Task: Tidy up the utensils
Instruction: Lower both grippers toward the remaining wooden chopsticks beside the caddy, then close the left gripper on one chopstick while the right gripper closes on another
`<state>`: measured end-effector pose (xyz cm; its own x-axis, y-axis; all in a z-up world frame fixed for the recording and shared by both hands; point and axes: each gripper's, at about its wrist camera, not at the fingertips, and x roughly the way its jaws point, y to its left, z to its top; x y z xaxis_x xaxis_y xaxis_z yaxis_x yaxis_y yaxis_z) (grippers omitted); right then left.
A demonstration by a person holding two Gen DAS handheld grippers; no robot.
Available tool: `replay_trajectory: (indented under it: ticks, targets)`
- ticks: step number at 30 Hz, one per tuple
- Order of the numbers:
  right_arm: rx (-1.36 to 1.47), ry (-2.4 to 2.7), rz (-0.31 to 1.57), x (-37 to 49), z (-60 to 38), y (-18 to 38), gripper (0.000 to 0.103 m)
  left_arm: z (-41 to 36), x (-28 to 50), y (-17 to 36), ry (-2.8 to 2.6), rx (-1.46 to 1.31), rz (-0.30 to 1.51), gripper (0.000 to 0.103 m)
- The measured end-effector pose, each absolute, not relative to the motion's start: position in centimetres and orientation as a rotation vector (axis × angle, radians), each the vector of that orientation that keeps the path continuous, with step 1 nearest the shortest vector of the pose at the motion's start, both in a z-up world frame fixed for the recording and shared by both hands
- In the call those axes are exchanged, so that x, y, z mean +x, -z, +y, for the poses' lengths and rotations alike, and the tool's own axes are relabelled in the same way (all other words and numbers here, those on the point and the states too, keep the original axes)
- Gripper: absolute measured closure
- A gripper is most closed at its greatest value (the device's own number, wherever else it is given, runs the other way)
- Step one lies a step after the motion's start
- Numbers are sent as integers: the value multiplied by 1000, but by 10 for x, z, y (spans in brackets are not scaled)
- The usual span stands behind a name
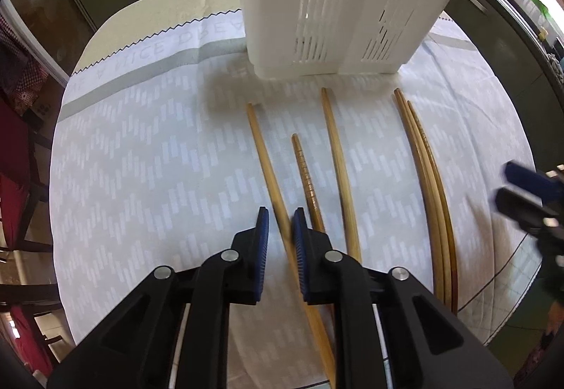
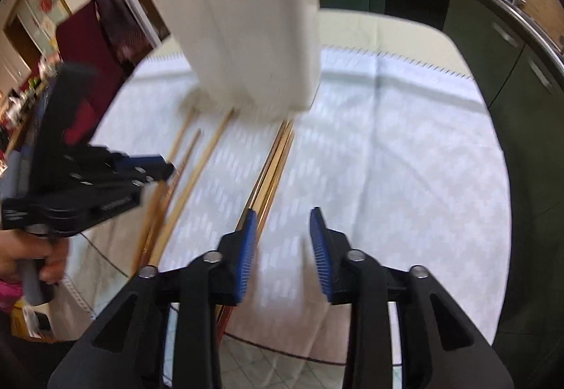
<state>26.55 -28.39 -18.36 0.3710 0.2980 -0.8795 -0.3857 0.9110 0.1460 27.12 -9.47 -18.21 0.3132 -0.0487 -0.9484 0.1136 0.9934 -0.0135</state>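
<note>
The left tool (image 1: 281, 212) stands narrow around the leftmost chopstick (image 1: 262, 149), its blue pads (image 1: 299, 230) flanking the stick; contact is unclear. Four more chopsticks lie beside it on the surface's cloth (image 1: 141, 142), in front of the white slotted holder (image 1: 331, 1). The right tool (image 2: 282, 212) hovers open and empty just beside the paired chopsticks (image 2: 273, 156). Cloth lettering reads partly "NICE".

Right wrist view motion-blurred: white utensil holder (image 2: 246, 36) slots unreadable, chopsticks (image 2: 197, 156) smeared, count unclear. Left wrist view: holder top cut off by the frame edge, leftmost chopstick (image 1: 268, 156) lower end hidden behind left gripper (image 1: 281, 223). Right gripper (image 1: 528, 191) blurred and cropped at the edge, jaws unreadable there.
</note>
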Motion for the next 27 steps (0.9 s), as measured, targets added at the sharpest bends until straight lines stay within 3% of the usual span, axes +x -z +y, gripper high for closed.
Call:
replay_trajectory:
  ticks: [6, 27]
  targets:
    - [-109, -402, 1158, 280, -267, 207, 84, -85, 269, 181, 125, 68, 1243, 91]
    - [-181, -373, 1216, 296, -233, 221, 89, -70, 267, 178, 137, 73, 1259, 91]
